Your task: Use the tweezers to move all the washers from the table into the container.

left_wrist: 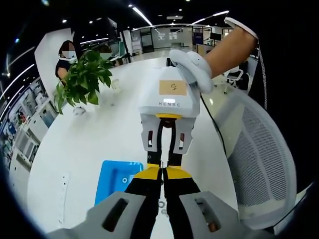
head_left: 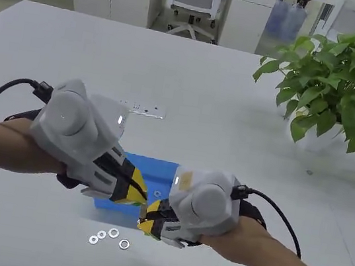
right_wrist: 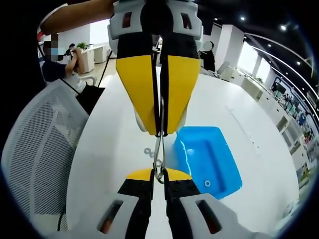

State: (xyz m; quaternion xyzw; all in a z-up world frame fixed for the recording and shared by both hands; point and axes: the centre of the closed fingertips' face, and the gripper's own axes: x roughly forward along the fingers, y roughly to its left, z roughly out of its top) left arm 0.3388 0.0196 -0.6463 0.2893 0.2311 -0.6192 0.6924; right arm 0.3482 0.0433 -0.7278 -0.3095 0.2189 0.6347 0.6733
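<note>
Table (head_left: 42, 52) open left of washers (head_left: 113, 232); container (head_left: 155, 170) close behind; plant (head_left: 338, 83) well apart.

Left gripper (left_wrist: 162, 172), right gripper (right_wrist: 158, 176), closed, tip-to-tip

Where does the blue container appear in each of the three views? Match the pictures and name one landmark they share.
Head view: the blue container sits at lower centre, partly covered.
Left gripper view: the container is lower left of centre, beside the jaws.
Right gripper view: the container is right of centre.
Shared landmark: the loose washers lying beside it, seen in the head and right gripper views.
</note>
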